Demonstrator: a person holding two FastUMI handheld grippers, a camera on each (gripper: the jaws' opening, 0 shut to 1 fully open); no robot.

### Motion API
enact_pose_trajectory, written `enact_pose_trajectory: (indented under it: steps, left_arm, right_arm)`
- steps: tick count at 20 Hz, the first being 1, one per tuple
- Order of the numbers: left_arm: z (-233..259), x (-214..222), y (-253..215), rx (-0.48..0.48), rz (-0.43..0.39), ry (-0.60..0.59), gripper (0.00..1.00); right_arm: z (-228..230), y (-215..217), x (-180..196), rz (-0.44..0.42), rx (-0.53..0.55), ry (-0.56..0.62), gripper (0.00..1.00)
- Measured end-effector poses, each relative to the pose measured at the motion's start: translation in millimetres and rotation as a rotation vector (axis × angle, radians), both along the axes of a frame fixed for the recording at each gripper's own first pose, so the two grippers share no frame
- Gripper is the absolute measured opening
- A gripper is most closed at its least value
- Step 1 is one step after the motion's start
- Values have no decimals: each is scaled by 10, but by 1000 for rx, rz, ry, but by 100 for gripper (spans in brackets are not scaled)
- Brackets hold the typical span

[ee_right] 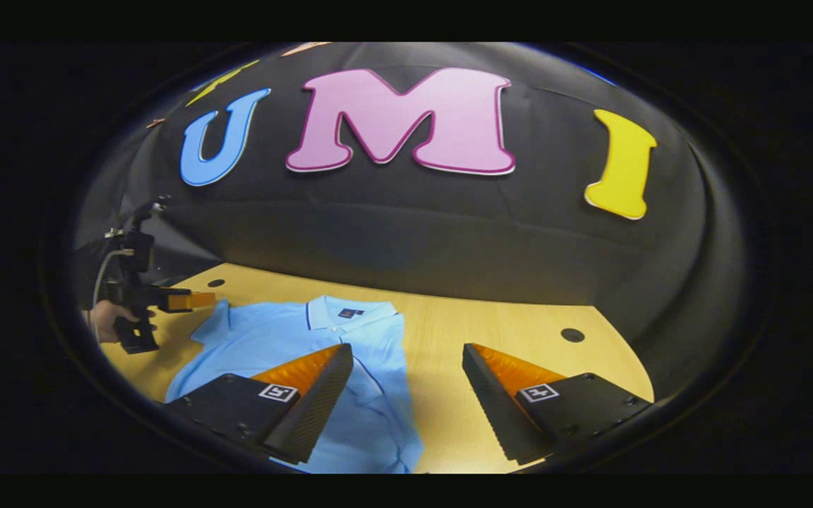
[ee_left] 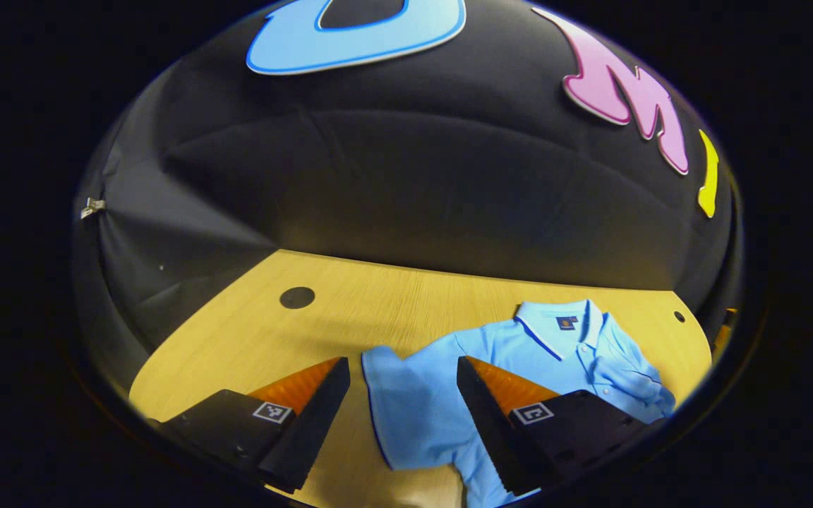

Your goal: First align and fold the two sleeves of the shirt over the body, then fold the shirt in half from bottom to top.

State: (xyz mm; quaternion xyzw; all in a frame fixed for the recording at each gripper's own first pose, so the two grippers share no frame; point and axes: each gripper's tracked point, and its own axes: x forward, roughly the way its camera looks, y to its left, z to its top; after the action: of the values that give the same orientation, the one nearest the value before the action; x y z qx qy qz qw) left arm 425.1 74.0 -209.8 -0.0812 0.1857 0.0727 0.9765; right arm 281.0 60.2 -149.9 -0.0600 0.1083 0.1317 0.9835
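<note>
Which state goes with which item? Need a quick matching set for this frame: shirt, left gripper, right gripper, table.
Items:
1. shirt
2. left gripper
3. right gripper
4. table

States:
A. open, above the shirt's edge and bare wood
B. pale wood with round dark holes
C. light blue, lying on the table, collar far from both cameras
D. open, a sleeve showing between its fingers

Pairs: 1-C, 2-D, 3-A, 4-B

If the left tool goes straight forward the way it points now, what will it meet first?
Probably the light blue shirt: its sleeve lies on the table between the open fingers of the left tool. Depth is unclear, so it could pass just above.
</note>
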Motion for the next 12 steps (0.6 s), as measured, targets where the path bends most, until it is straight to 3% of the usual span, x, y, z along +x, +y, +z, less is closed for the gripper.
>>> enact_pose_trajectory:
  steps: [6, 9, 10, 11, 12]
  left_arm:
    - [-504, 268, 141, 44, 42, 129, 97]
    - [-532, 297, 185, 20, 60, 116, 99]
    - [-532, 294, 186, 24, 63, 114, 86]
    - [-548, 322, 178, 31, 52, 112, 86]
    - [-530, 334, 118, 37, 40, 109, 64]
  right_arm:
    - [-251, -325, -275, -19, -30, 34, 98]
    - [-439, -367, -315, -32, -3, 87, 98]
    - [-468, -378, -319, -39, 16, 101, 97]
    - [-499, -399, -323, -48, 30, 110, 97]
    - [-527, -425, -326, -57, 38, 118, 98]
